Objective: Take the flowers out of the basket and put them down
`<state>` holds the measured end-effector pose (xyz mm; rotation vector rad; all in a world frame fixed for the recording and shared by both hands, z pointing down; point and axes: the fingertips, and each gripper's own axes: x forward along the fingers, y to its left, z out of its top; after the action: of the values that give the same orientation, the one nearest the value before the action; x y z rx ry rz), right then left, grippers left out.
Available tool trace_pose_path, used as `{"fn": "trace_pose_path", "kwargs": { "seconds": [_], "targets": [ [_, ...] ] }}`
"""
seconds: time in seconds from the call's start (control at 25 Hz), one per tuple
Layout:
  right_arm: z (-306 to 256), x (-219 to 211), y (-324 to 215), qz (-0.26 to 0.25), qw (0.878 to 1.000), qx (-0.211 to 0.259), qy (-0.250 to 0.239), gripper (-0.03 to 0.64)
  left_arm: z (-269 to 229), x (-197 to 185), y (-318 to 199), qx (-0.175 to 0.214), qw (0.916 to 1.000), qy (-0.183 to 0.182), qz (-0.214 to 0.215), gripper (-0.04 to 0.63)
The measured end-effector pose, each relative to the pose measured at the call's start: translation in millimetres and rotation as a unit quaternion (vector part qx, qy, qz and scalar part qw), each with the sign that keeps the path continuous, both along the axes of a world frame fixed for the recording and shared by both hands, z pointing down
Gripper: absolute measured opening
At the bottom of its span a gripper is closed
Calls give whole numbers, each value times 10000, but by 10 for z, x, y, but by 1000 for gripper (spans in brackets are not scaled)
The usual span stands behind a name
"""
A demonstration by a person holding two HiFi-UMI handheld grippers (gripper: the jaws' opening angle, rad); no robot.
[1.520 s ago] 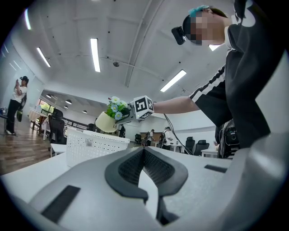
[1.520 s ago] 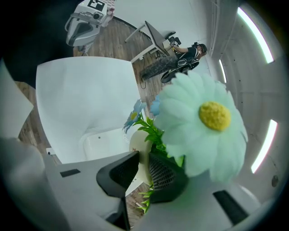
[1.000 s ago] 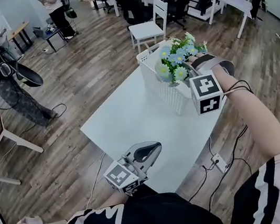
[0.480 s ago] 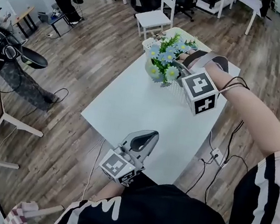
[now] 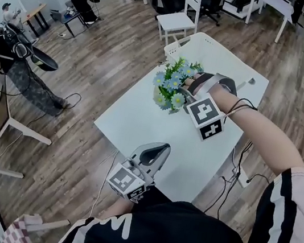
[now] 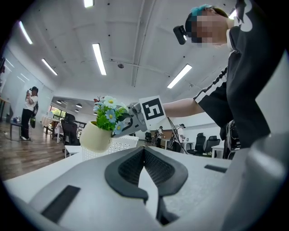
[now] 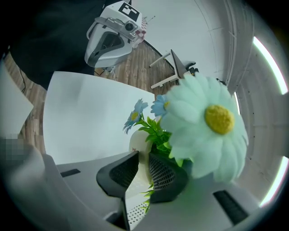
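Right gripper (image 7: pixel 141 173), clenched on the rim of the flower pot (image 5: pixel 172 87), has carried it out of the white basket (image 6: pixel 121 143), now at its 12 o'clock in the head view, and low over the white table (image 5: pixel 135 118): removal done, set-down outstanding; left gripper (image 6: pixel 144 155) closed, empty, at 6 o'clock.

flowers (image 5: pixel 172 87): pale blue daisies, yellow centres, green leaves
pot (image 6: pixel 95 137): cream, round, holding the flowers
state: held by the rim, tilted, above the table
basket (image 6: pixel 119 145): white, perforated, at the flowers' 12 o'clock in the head view
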<state>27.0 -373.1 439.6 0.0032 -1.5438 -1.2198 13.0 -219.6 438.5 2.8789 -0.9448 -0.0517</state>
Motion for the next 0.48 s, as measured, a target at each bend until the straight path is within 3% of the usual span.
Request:
{"fn": "trace_pose_path", "kwargs": {
  "seconds": [0.48],
  "targets": [
    [540,-175,99,-152,9991,-305,232,81,65,-93,-76,-99,9999,27,-48,2]
  ]
}}
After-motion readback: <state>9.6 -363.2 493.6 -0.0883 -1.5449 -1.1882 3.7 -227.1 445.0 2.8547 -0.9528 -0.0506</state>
